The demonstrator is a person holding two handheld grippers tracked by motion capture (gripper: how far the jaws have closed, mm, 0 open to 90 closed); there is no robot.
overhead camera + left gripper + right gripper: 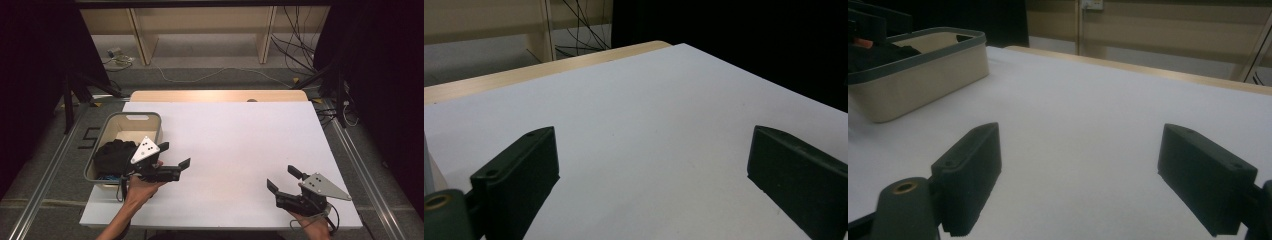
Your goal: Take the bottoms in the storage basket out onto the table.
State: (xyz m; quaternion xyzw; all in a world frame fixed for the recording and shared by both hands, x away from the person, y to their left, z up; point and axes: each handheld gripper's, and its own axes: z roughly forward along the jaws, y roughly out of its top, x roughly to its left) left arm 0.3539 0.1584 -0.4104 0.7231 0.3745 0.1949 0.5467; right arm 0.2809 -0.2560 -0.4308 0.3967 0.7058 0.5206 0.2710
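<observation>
A cream basket with a grey rim [150,118] stands on the left side of the white table [235,140], and a dark bundle of cloth [114,152] lies inside it. My left gripper [175,155] hovers just right of the basket's near end, jaws wide apart with nothing between them [651,170]. My right gripper [283,180] rests near the table's front right, also open and empty [1078,175]. From the right gripper view the basket [923,75] appears at the far left with the dark cloth [878,55] in it.
A wooden strip [220,95] edges the far side of the table. Beyond it stand wooden shelf legs [142,42] and loose cables [295,50] on the floor. Black tripod legs [75,90] flank the table's left and right.
</observation>
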